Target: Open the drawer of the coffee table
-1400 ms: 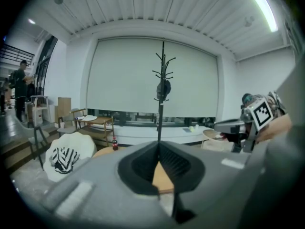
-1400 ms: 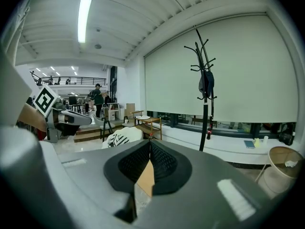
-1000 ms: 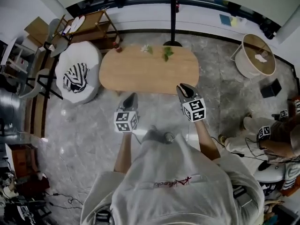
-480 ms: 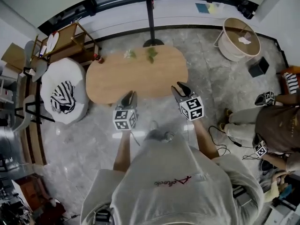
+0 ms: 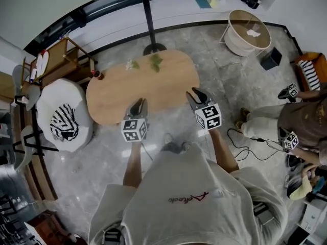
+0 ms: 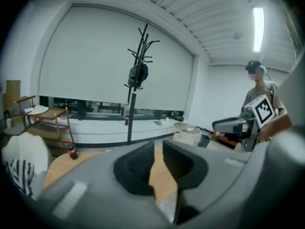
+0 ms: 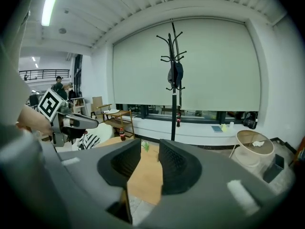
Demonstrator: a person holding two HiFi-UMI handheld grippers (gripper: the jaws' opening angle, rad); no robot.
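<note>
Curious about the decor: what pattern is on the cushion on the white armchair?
Black-and-white stripes on the soft cushion; head view shows it best.

The light-wood coffee table with a long, round-ended top (image 5: 148, 88) lies ahead of me in the upper middle of the head view. It stands level, its length slanting from lower left to upper right. In the left gripper view the table (image 6: 159, 182) shows tan at lower centre. I cannot see its drawer from any view.
</note>
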